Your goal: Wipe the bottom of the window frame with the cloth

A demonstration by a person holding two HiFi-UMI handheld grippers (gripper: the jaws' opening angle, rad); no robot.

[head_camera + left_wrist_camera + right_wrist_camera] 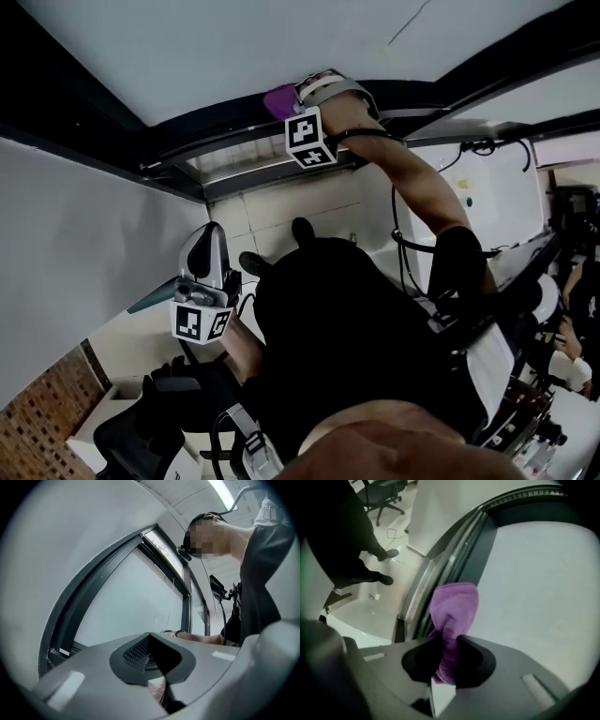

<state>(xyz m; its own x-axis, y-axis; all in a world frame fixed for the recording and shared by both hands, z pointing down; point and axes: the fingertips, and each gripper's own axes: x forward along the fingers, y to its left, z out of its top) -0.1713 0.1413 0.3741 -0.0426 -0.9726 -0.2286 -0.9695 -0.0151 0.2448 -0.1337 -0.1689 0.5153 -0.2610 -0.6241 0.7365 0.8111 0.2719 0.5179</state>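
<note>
A purple cloth [277, 99] is bunched against the dark window frame [234, 155] at the top of the head view. My right gripper [292, 96] is shut on it, arm stretched out to the frame. In the right gripper view the cloth [454, 609] sticks out from between the jaws of the right gripper [445, 660], and its tip lies on the frame's grey track [436, 573] beside the pale glass. My left gripper [212, 246] hangs lower left, away from the frame. In its own view the left gripper [157, 660] is shut on nothing and faces the window frame [82, 595].
A black office chair [141, 427] stands at the lower left by a brick-patterned floor [37, 408]. A white sill or ledge [361, 616] runs under the frame. Cables [403, 253] hang along my right arm. Another chair [384, 498] shows far back.
</note>
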